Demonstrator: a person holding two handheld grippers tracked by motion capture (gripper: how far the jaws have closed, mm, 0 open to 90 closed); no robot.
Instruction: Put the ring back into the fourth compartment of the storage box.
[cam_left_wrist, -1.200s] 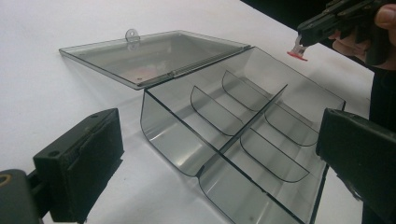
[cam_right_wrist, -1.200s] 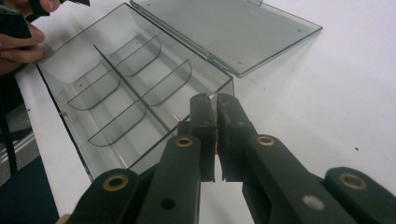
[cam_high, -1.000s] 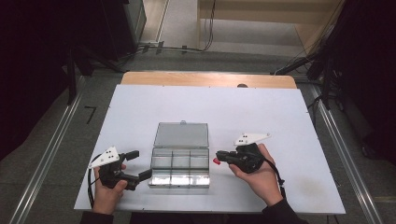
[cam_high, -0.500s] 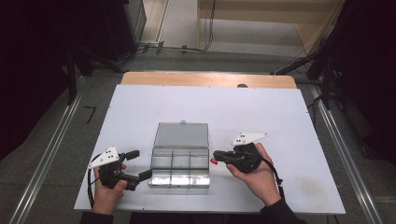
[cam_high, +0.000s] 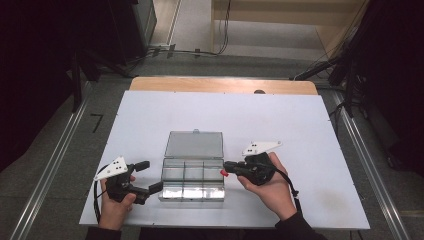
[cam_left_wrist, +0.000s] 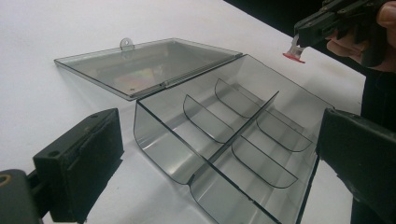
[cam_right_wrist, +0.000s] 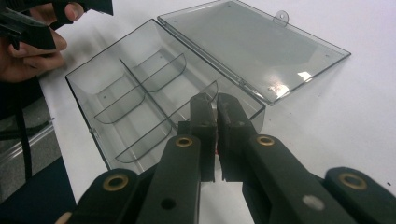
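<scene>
**Desk:** What do you have on the table?

**Me:** A clear smoky-grey plastic organiser box (cam_high: 192, 177) with inner dividers sits on the white tabletop (cam_high: 280, 120), near the front edge. Its hinged transparent lid (cam_high: 195, 145) lies flat behind it, fully open. The compartments look empty from both gripper views.

**Desk:** And your right tool?

**Me:** My right gripper (cam_high: 227, 171) has its jaws pinched close together on a small red-tipped piece (cam_left_wrist: 294, 53). I hold it just at the box's right wall, tips level with the rim. In the right gripper view the jaws nearly meet over the box's near end, and the piece itself is hidden between them.

**Desk:** Left side?

**Me:** My left gripper (cam_high: 148, 176) stands wide, nothing between the pads. One jaw is close against the box's left front corner; the other is apart from it. In the left gripper view the box lies between the two black jaws.
</scene>
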